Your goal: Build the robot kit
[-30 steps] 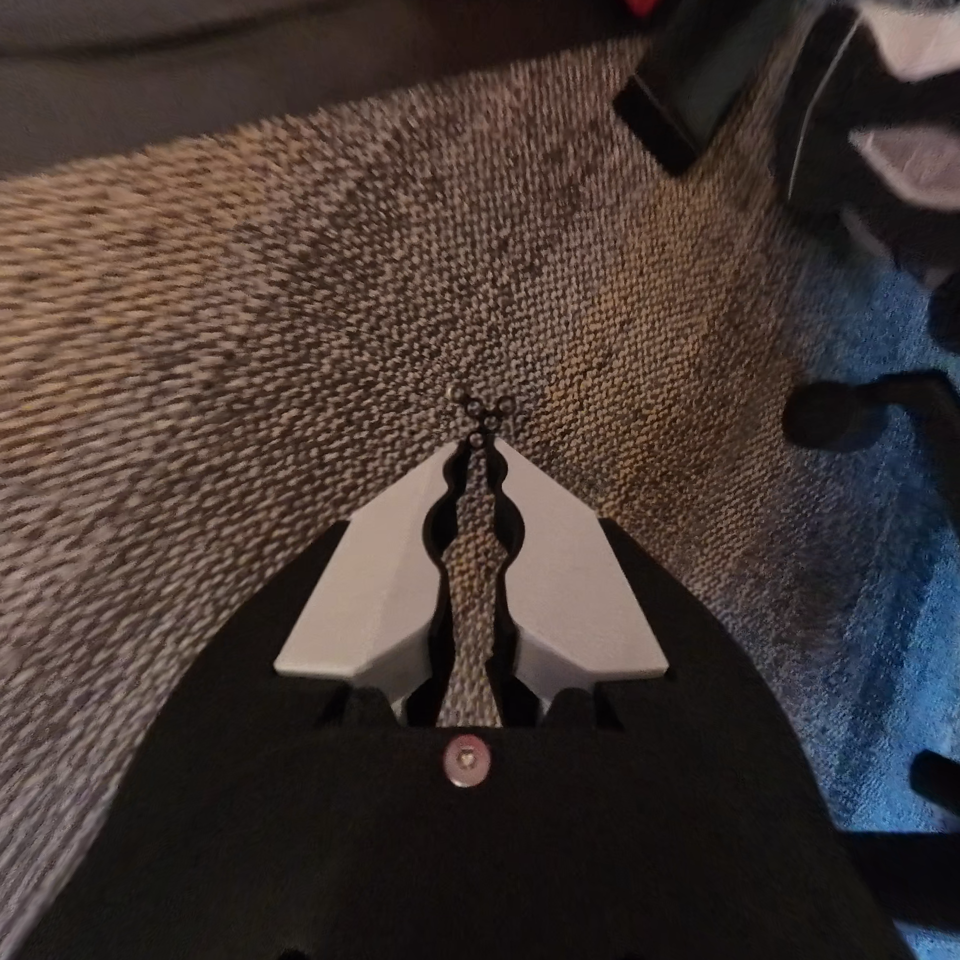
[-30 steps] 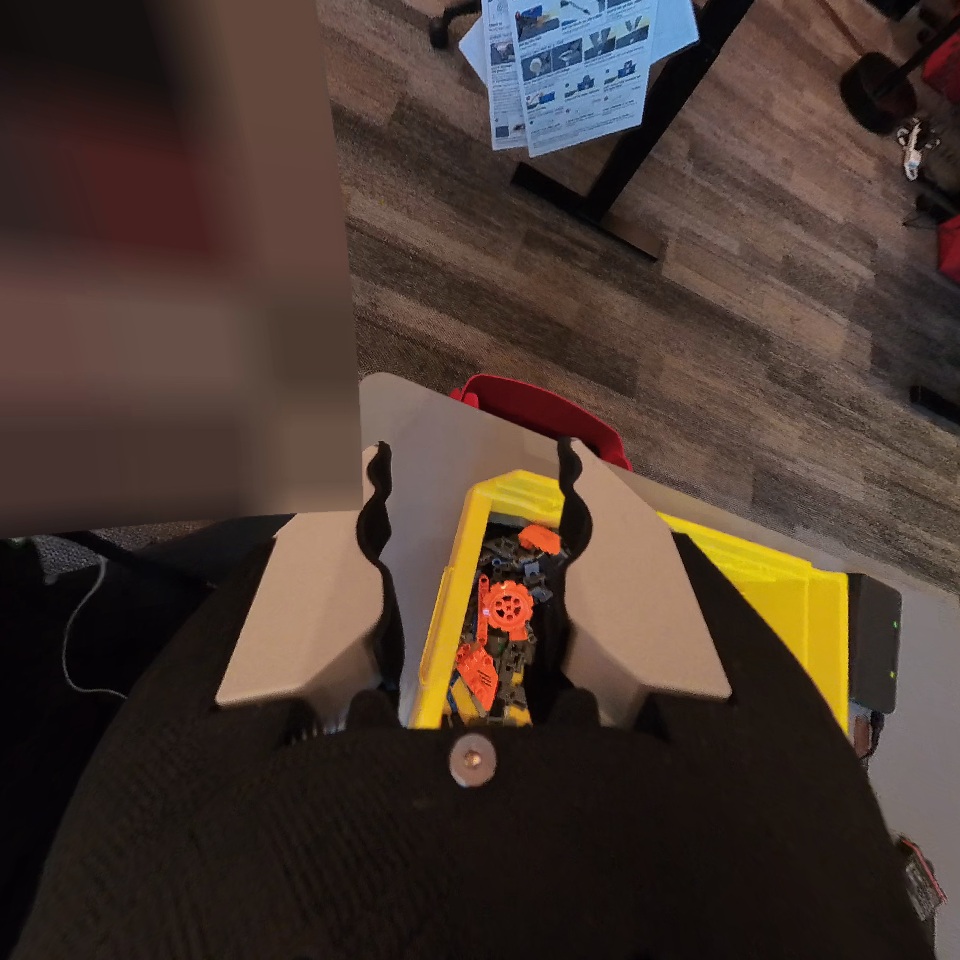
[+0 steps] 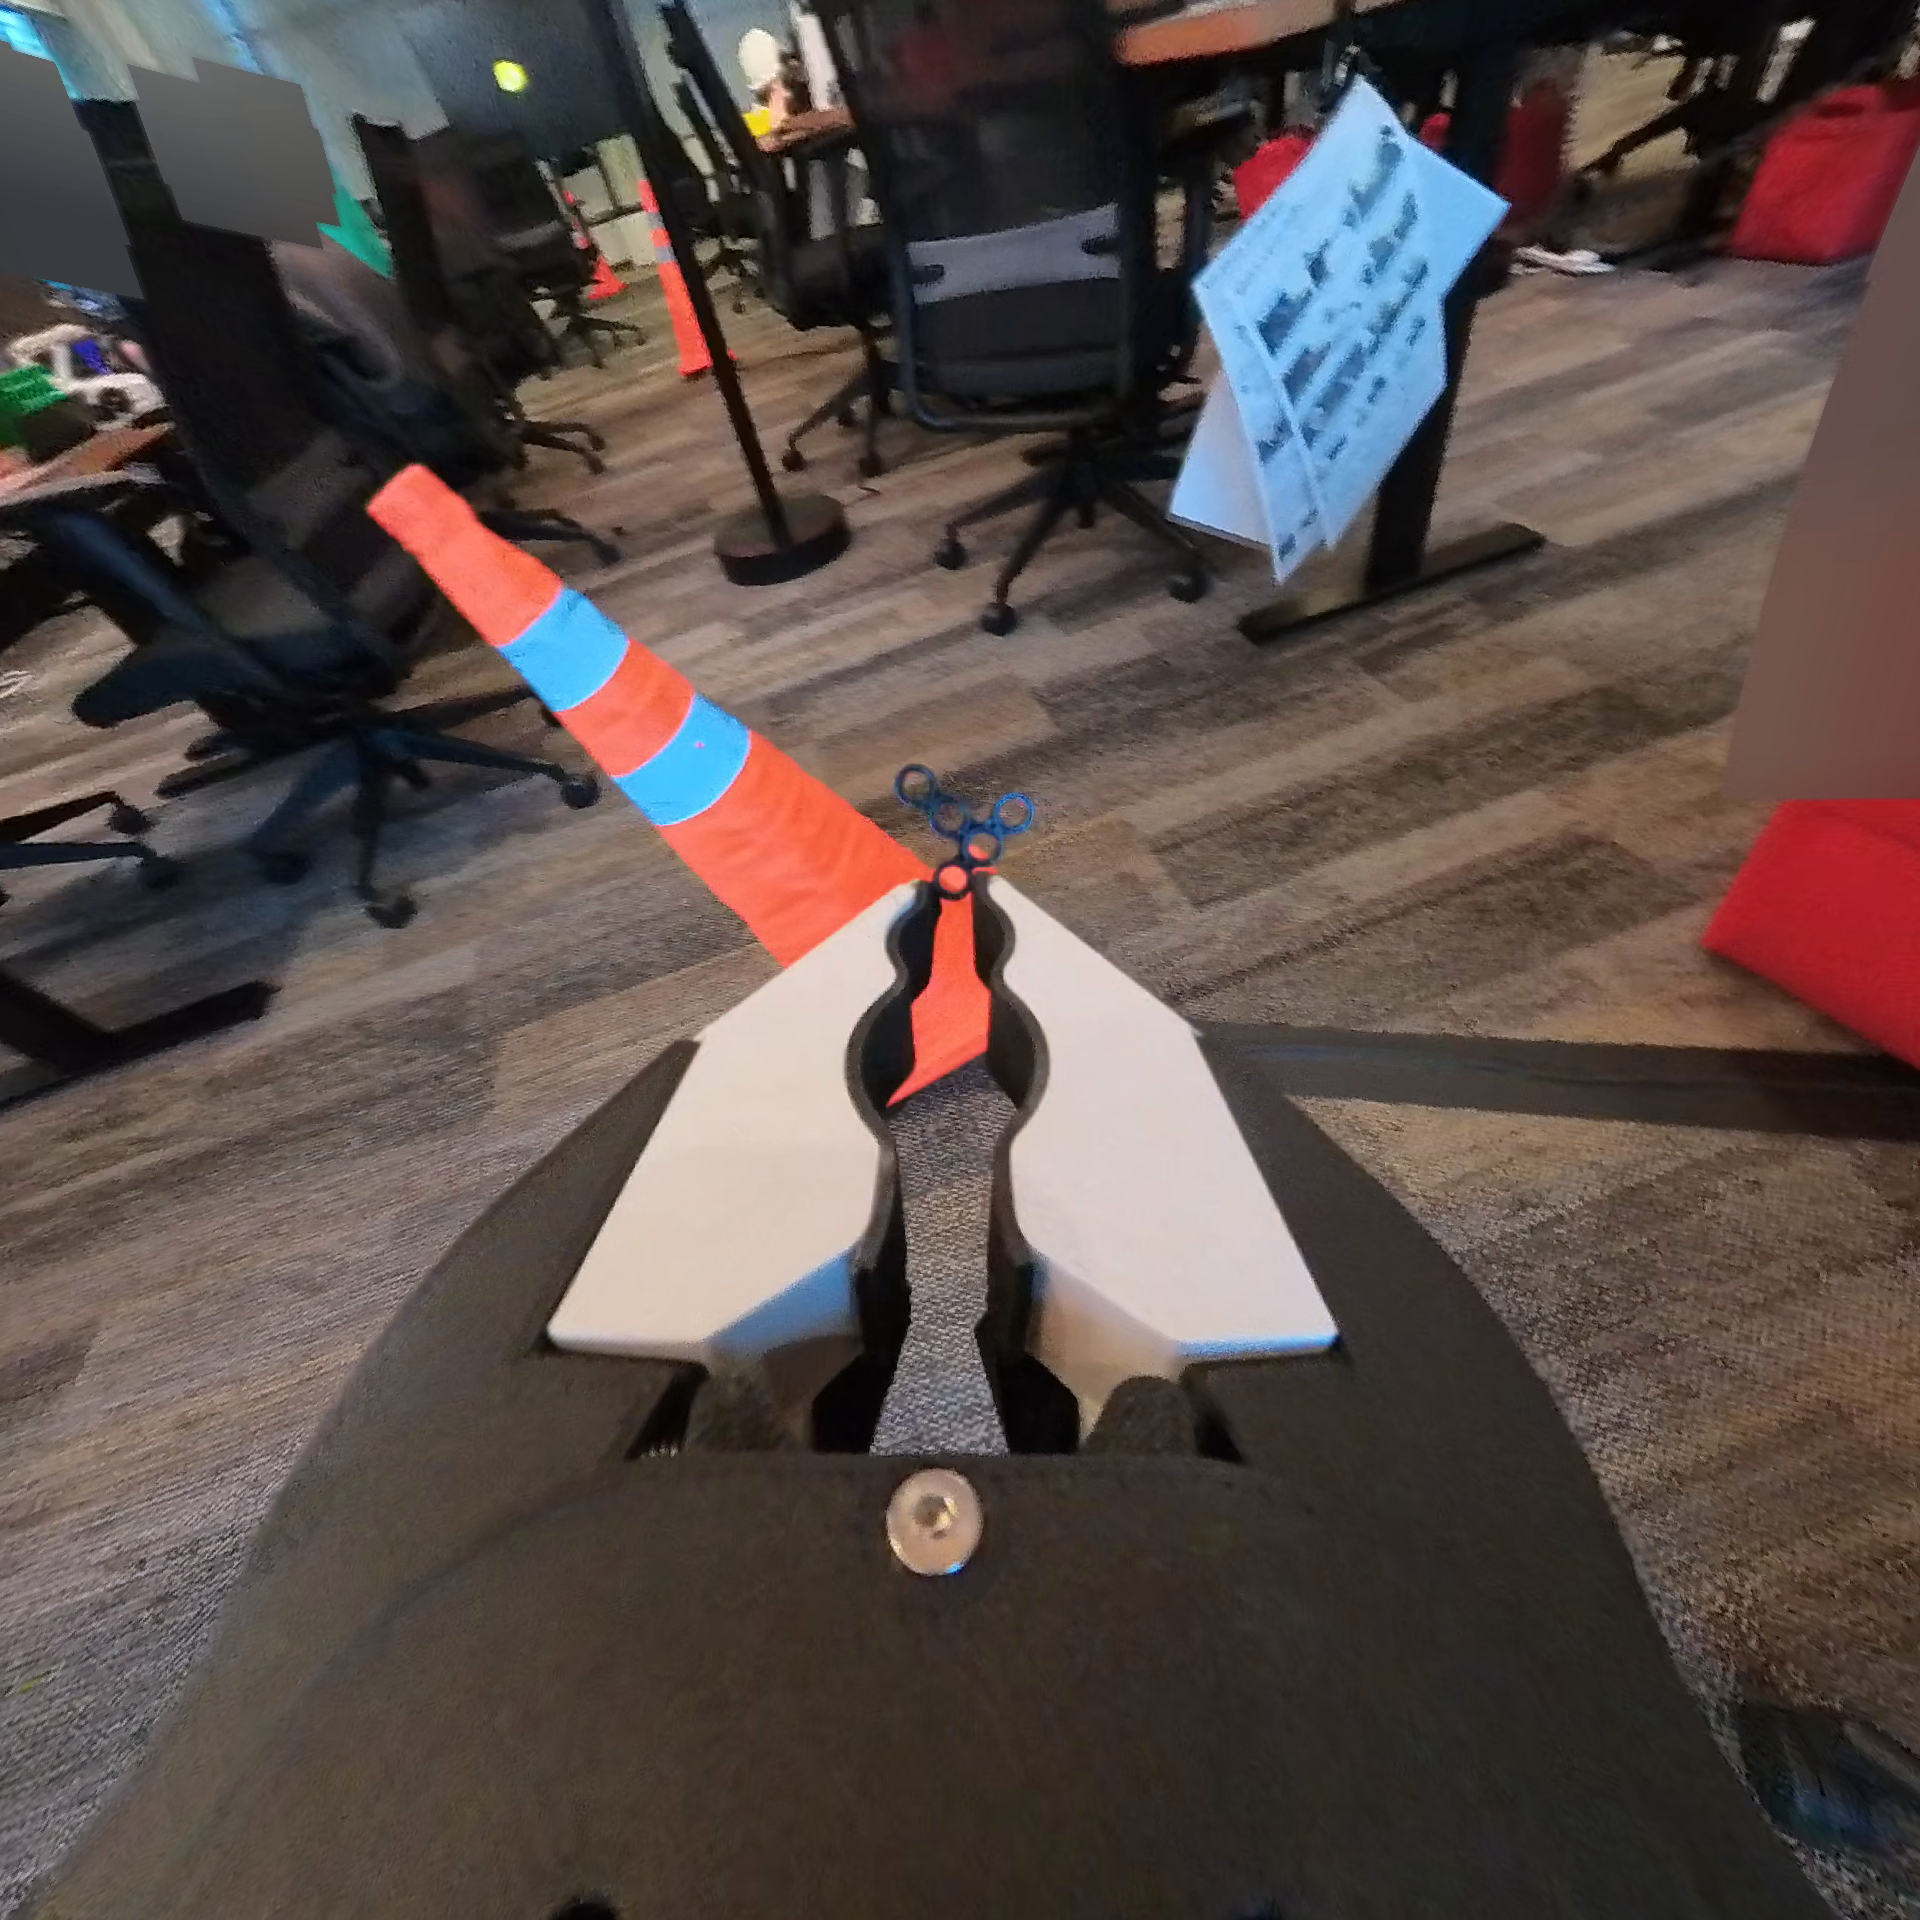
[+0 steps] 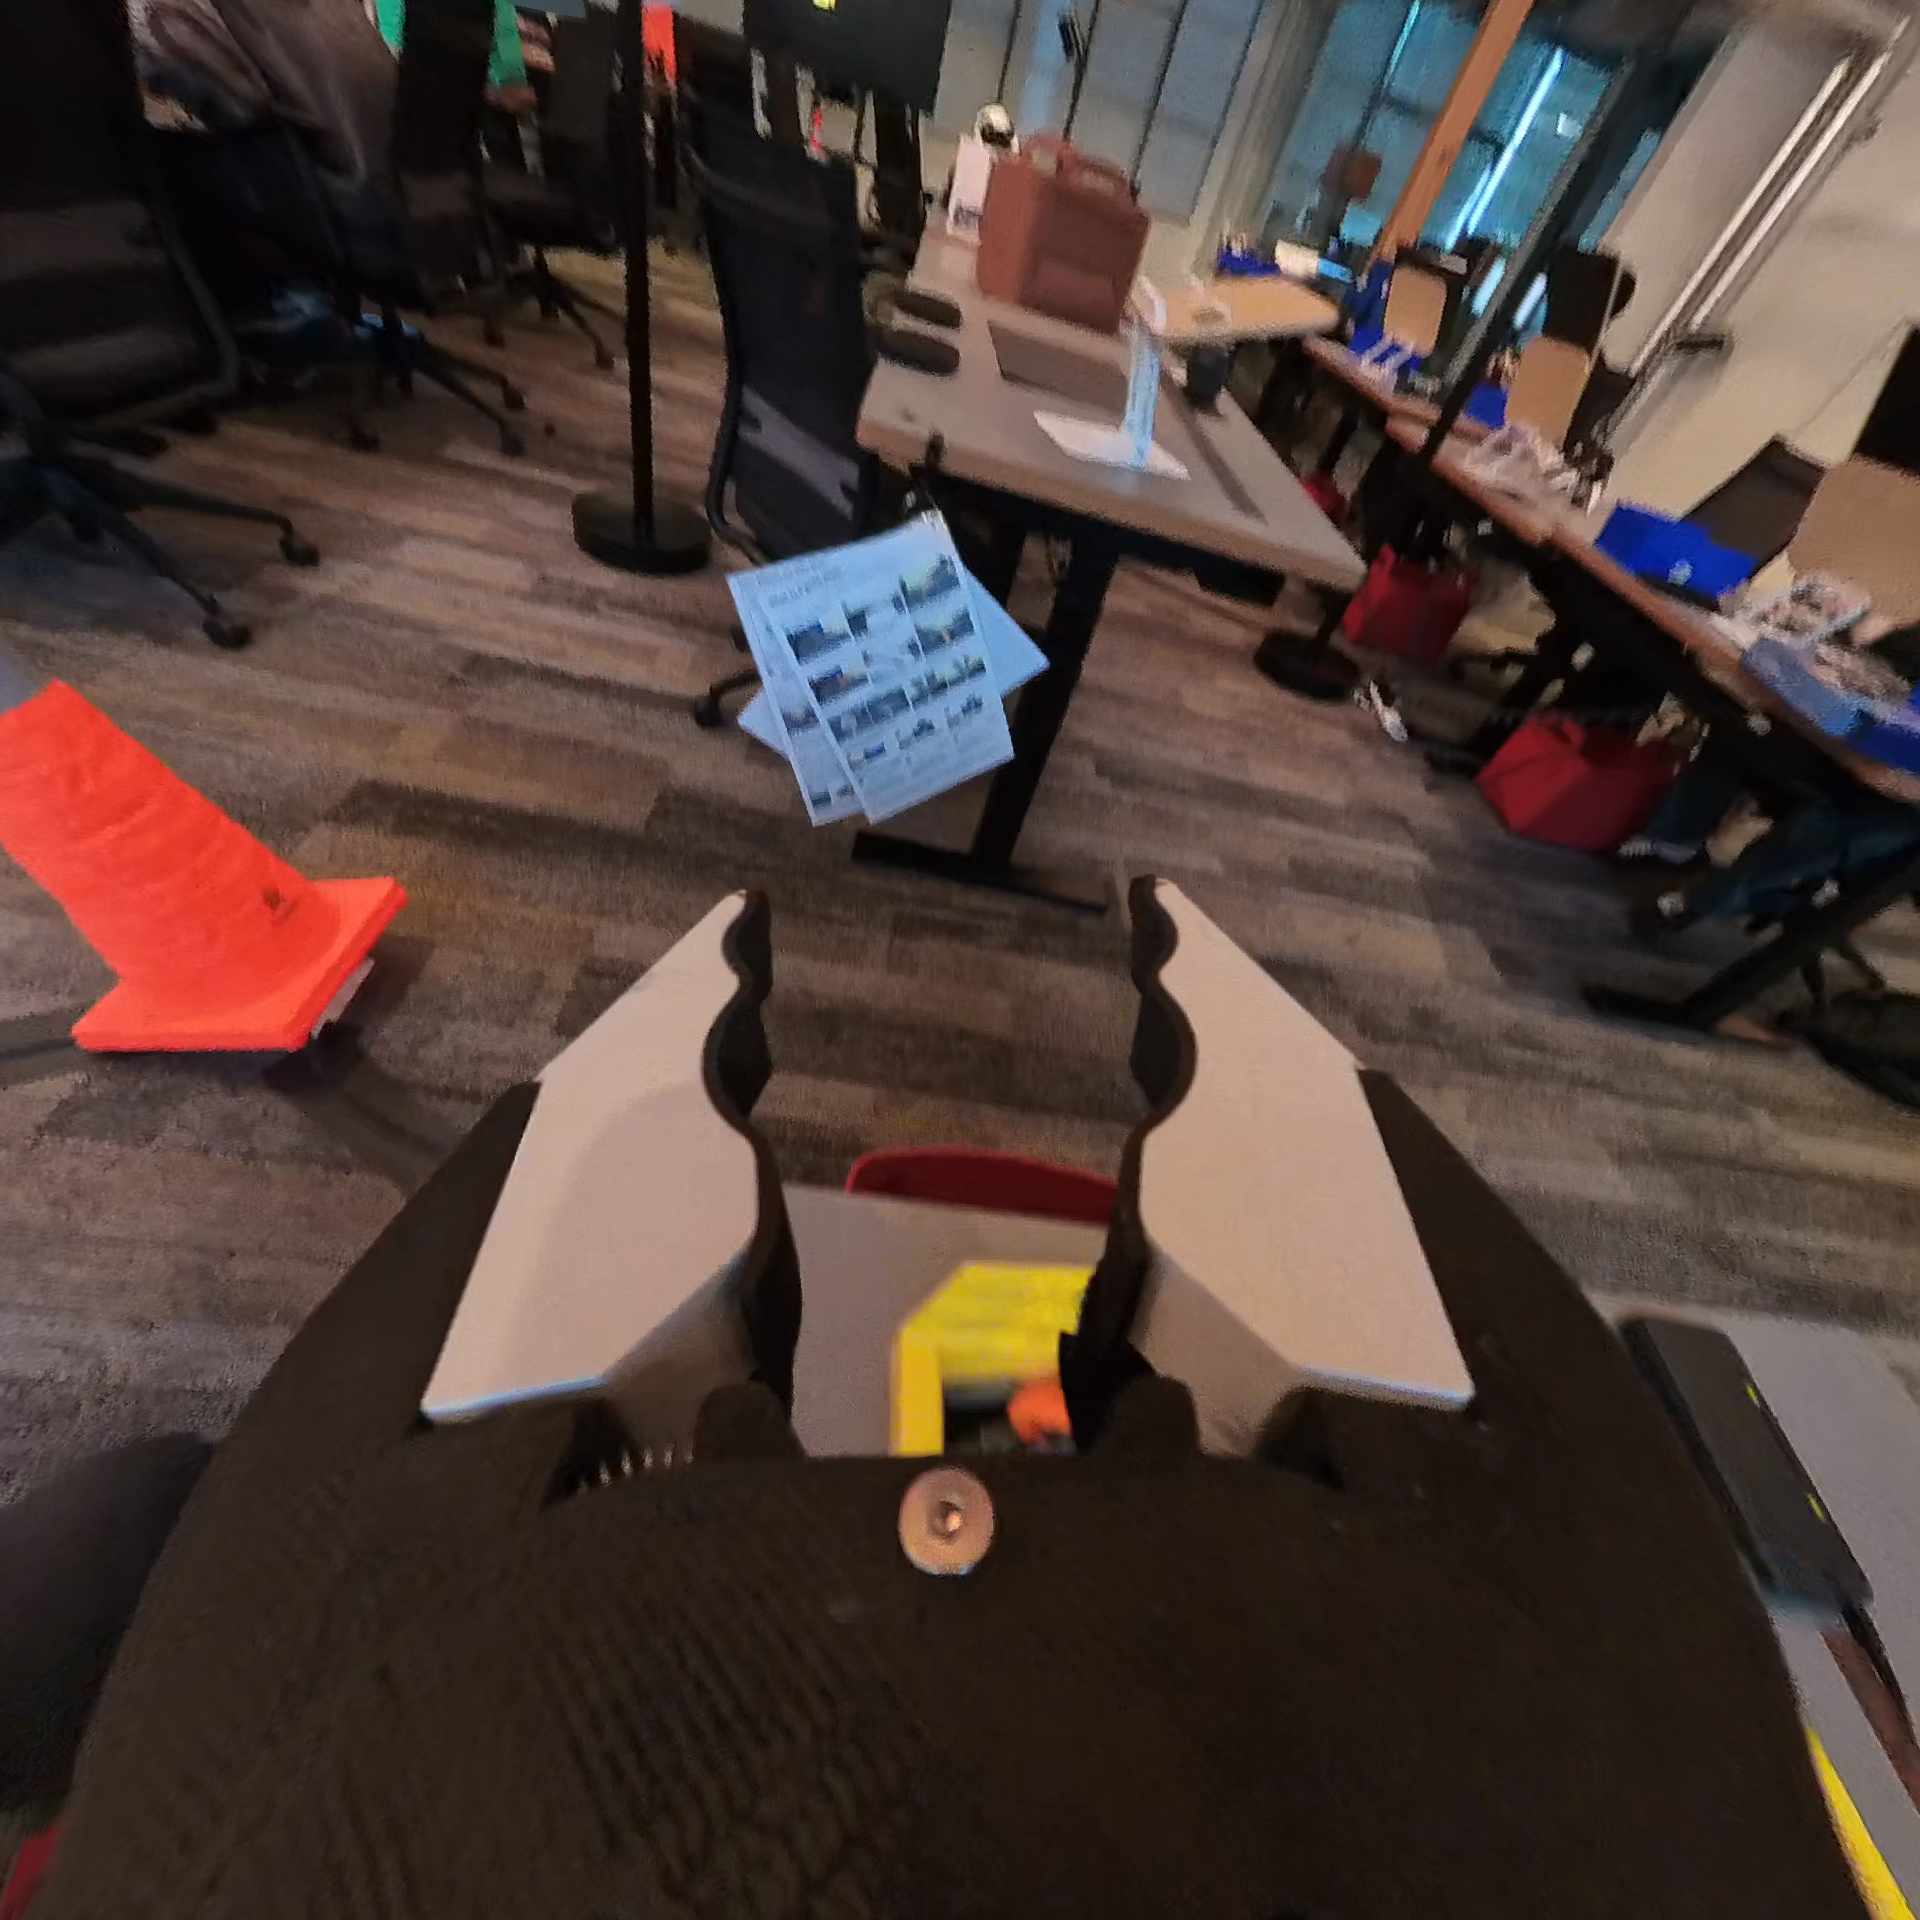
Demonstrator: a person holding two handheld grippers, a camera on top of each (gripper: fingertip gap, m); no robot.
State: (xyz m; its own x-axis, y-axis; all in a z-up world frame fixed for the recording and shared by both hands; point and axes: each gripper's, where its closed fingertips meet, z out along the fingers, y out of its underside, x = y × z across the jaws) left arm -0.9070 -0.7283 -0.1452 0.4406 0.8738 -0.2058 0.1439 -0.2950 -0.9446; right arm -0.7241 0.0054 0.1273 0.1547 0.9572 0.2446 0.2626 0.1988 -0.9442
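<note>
Soft, even indoor light across both views, no hard glare. In the left wrist view the left gripper is crisp, its pale fingers evenly lit, and the orange cone ahead-left of it reads sharp; farther off the chairs smear and bend at the wide-angle edges. The right wrist view is softer overall, motion blur across the carpet. Cool blue daylight glows from windows far ahead-right of the right gripper. The yellow bin between its fingers is out of focus, and shadow pools in the dark near corners.
</note>
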